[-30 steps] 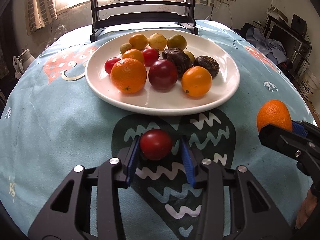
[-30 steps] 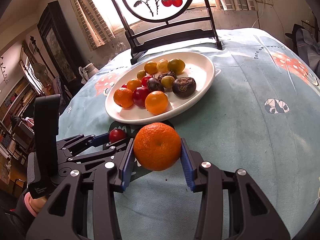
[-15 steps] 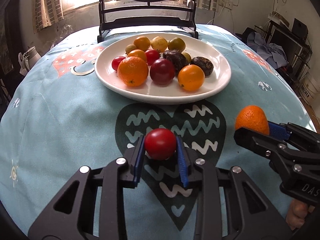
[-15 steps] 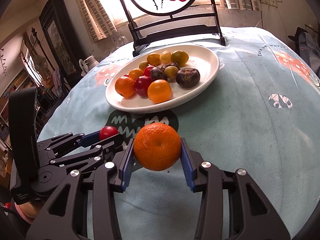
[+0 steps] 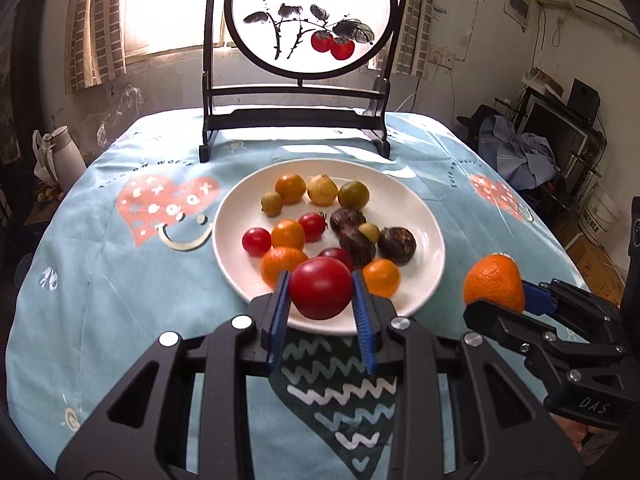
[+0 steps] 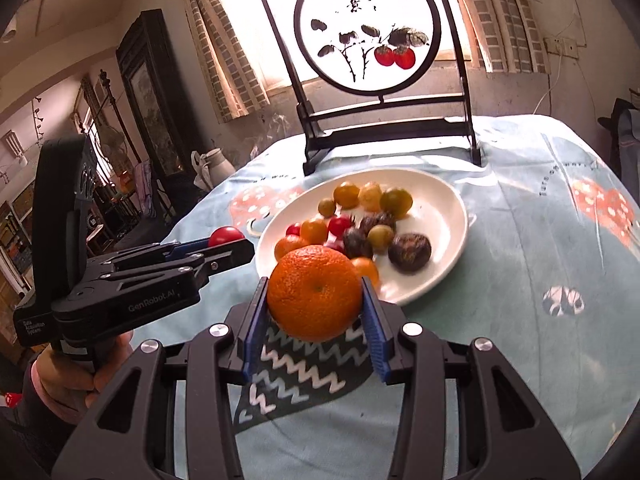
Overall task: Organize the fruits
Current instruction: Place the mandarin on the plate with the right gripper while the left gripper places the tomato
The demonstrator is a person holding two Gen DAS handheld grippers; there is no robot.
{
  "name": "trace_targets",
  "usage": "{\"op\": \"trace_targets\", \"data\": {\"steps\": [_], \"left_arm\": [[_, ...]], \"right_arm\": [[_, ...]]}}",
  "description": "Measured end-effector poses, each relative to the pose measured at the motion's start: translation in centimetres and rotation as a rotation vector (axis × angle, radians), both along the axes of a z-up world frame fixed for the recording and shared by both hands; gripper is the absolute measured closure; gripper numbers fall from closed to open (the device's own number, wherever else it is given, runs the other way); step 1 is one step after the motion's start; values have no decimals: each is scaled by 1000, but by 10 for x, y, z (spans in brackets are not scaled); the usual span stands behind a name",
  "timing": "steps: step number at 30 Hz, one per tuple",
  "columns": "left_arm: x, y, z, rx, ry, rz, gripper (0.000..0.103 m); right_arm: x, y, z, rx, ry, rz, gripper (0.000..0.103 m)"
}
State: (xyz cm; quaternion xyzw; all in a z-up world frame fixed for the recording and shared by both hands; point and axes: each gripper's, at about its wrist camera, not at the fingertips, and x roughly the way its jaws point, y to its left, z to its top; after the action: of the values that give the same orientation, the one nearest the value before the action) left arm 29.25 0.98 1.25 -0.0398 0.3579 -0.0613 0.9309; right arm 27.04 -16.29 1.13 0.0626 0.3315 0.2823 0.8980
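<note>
A glossy round red tomato [image 5: 321,288] and a dimpled orange mandarin [image 6: 315,293] are each held aloft near a white ceramic plate [image 5: 424,216] heaped with small mixed fruits.

The plate's [image 5: 424,216] near rim is hidden by the held tomato [image 5: 320,288]. In the right wrist view, the plate's fruits are blurred

a red tomato [image 5: 321,287], an orange mandarin [image 6: 315,293], a white plate [image 5: 428,216], a light-blue tablecloth [image 5: 120,280] with zigzag-filled dark heart.
</note>
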Motion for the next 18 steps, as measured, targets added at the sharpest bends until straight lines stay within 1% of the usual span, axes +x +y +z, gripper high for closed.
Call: {"op": "trace_targets", "data": {"steps": [3, 5, 8, 10, 14, 17, 18], "left_arm": [[34, 0, 3, -18, 9, -1, 72], [58, -3, 1, -5, 13, 3, 72], [91, -7, -9, 13, 37, 3, 72], [109, -8, -18, 15, 60, 5, 72], [132, -9, -33, 32, 90, 10, 72], [142, -7, -38, 38, 112, 29, 71], [143, -5, -39, 45, 114, 42, 56]], "right_arm": [[32, -1, 5, 14, -18, -24, 59], [52, -2, 5, 8, -21, -52, 59], [76, -5, -1, 32, 2, -74, 59], [86, -5, -6, 24, 8, -78, 59], [101, -2, -13, -3, 8, -82, 59], [110, -1, -17, -10, 14, -84, 59], [112, -1, -18, -12, 16, -83, 59]]}}
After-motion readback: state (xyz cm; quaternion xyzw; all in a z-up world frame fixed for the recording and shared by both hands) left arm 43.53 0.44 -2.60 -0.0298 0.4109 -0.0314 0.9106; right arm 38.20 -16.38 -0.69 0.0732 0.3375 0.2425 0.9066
